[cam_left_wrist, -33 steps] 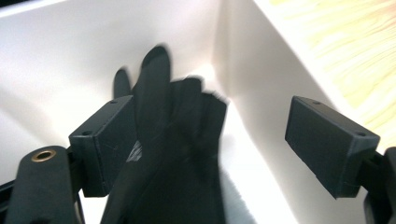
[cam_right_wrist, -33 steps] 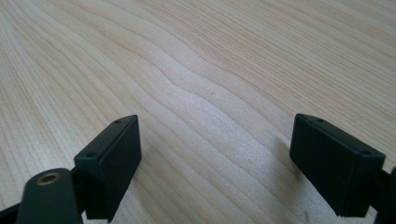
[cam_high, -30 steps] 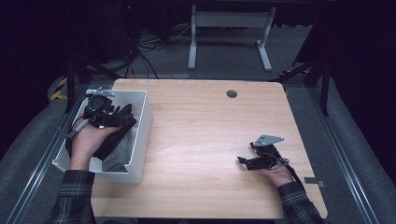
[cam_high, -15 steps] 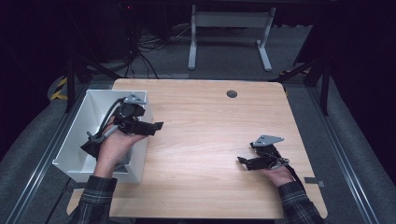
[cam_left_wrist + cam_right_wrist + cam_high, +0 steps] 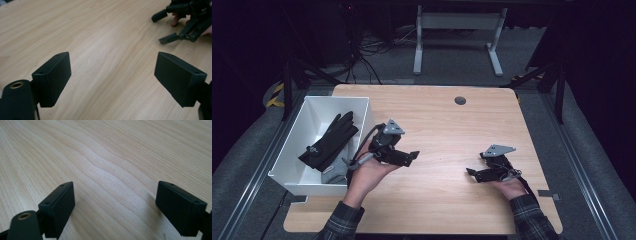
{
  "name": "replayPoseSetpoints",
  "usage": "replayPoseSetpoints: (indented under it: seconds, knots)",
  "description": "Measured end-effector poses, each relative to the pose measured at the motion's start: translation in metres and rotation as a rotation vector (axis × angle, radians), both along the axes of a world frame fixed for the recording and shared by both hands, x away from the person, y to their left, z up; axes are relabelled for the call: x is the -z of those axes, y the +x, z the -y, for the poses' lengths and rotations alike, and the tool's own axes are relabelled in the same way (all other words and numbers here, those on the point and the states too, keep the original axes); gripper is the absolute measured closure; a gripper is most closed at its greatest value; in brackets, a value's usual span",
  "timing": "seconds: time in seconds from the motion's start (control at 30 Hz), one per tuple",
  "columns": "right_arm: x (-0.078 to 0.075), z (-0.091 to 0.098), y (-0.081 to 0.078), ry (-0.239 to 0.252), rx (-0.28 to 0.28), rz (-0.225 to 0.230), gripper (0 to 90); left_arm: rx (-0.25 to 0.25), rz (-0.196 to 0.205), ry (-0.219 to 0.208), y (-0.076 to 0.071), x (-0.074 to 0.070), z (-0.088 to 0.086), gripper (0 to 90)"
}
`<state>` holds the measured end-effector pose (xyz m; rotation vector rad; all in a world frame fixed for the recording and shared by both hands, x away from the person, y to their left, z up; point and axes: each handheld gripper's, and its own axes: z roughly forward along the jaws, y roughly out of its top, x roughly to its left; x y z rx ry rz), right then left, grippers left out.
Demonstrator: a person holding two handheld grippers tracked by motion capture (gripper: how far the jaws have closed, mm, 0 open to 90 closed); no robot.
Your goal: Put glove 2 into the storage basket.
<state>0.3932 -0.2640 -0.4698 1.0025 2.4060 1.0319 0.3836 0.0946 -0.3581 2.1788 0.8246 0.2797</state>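
Fingers (image 5: 51, 78) of the left gripper (image 5: 411, 156) stand spread with nothing between them, over bare bench (image 5: 447, 125); a second ago this gripper was down in the white bin (image 5: 307, 182), and it has since swung out beside it; the black glove (image 5: 329, 141) lies inside the bin on a grey one (image 5: 333, 175), so the drop looks done; the right gripper (image 5: 472, 172) rests spread and empty, unmoved.

We see a box (image 5: 292, 145) at the left edge of the table (image 5: 447, 125). A glove (image 5: 328, 142) lies in it. Both grippers sit near the front edge, the left gripper (image 5: 412, 156) beside the box, the right gripper (image 5: 472, 172) well apart.
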Motion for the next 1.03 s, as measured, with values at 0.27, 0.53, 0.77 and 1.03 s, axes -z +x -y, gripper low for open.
replayPoseSetpoints:
  seconds: [0.27,0.53,0.77,1.03]
  knots:
    - [0.0,0.0,0.0,0.0,0.001,0.001,16.1,0.043,-0.031,0.03,-0.013,0.047,0.025,14.5]
    - [0.0,0.0,0.0,0.0,0.0,0.001,16.0,0.053,-0.043,0.093,-0.02,0.084,0.034,12.4]
    - [0.0,0.0,0.0,0.0,0.0,0.0,16.0,0.042,-0.027,0.175,-0.02,0.11,0.039,3.0]
    - [0.0,0.0,0.0,0.0,0.0,0.0,16.0,0.062,-0.046,0.124,-0.016,0.115,0.034,0.0]
